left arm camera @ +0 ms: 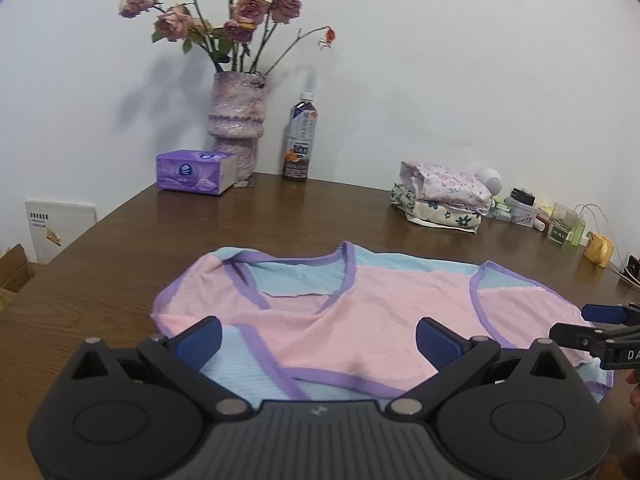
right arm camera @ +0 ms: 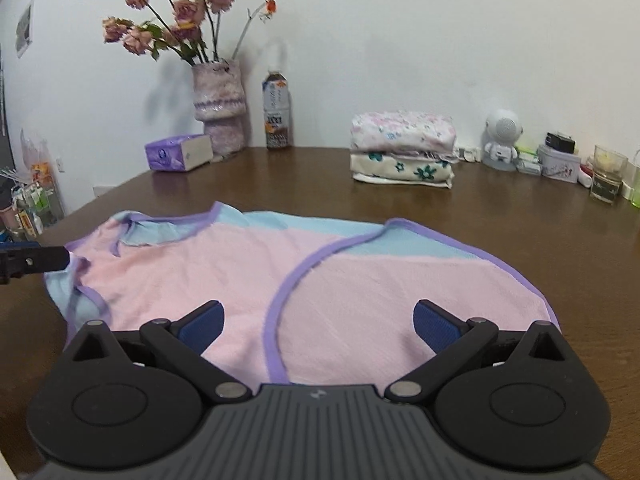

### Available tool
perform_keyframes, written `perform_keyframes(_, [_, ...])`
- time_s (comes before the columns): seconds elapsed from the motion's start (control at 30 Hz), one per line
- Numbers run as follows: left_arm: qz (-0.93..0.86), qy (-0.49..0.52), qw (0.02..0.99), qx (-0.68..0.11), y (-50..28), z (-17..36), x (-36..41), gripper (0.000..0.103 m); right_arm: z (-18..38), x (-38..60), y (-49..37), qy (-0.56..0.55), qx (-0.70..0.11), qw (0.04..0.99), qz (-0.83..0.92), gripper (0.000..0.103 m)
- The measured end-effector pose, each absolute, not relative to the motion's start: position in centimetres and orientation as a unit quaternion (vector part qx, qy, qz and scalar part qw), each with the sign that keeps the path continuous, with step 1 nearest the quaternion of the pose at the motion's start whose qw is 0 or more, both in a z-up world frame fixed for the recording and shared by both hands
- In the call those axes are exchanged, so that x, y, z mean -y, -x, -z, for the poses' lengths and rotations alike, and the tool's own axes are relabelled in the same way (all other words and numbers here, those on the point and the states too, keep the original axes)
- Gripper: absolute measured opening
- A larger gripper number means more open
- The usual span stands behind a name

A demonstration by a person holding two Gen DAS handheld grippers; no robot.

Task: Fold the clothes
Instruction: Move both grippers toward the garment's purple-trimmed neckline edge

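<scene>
We have a pink and blue sleeveless top (left arm camera: 360, 320) with purple trim spread flat on the brown desk (left arm camera: 300, 216), its neckline toward 12 o'clock and its hem toward us at 6. Our left gripper (left arm camera: 318, 342) hovers over the near left part of the garment with its jaws spread wide and nothing between them; our right gripper (right arm camera: 318, 326) hangs over the near right part, equally wide and empty. Neither pad appears to pinch cloth, though we cannot tell whether the tips brush the fabric.

We judge that the fold on this piece has not yet begun: the garment lies open, with only a small wrinkle near the left armhole. At 1 o'clock a stack of folded clothes (right arm camera: 402, 148) sits well apart from the top, which suggests where finished pieces go.

The next move, as we read it, calls for each gripper to drop to an edge of the garment, close on a single layer of trim, then lift and carry that side across toward the middle, keeping both hands level so the fabric does not bunch.
</scene>
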State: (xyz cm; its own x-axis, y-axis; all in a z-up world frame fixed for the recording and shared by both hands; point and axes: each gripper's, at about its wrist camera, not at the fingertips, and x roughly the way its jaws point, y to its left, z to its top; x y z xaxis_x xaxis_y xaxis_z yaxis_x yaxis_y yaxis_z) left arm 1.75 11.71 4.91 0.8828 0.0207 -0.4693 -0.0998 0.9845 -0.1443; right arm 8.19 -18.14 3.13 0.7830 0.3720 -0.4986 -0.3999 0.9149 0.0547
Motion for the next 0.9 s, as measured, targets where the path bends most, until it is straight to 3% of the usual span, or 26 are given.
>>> perform_keyframes(0.2, [-0.058, 0.09, 0.963, -0.246, 0.2, -4.8, -15.1, 0.102, -3.7, 14.7, -7.2, 0.063, -0.256, 0.933, -0.246, 0.101])
perform_keyframes(0.3, [-0.054, 0.086, 0.963, -0.25, 0.9, -4.6, -16.3, 0.101, -3.7, 12.5, -7.1, 0.072, -0.264, 0.922, -0.273, 0.095])
perform_keyframes(0.37, [-0.047, 0.077, 0.962, -0.257, 1.0, -4.4, -16.7, 0.101, -3.5, 11.0, -7.3, 0.075, -0.272, 0.915, -0.289, 0.087])
perform_keyframes(0.5, [-0.026, 0.057, 0.96, -0.273, 0.7, -3.8, -17.3, 0.089, -3.2, 8.5, -7.4, 0.085, -0.289, 0.898, -0.322, 0.074])
perform_keyframes(0.63, [0.007, 0.041, 0.958, -0.283, 0.0, -3.8, -17.5, 0.078, -3.1, 5.9, -7.3, 0.102, -0.301, 0.879, -0.355, 0.055])
perform_keyframes(0.77, [0.026, -0.003, 0.956, -0.292, -1.5, -4.4, -16.6, 0.077, -2.6, 3.7, -7.8, 0.122, -0.316, 0.864, -0.373, 0.036])
perform_keyframes(0.9, [0.03, -0.04, 0.948, -0.313, -4.5, -4.8, -15.3, 0.077, -2.5, 2.6, -8.4, 0.129, -0.329, 0.859, -0.371, 0.035])
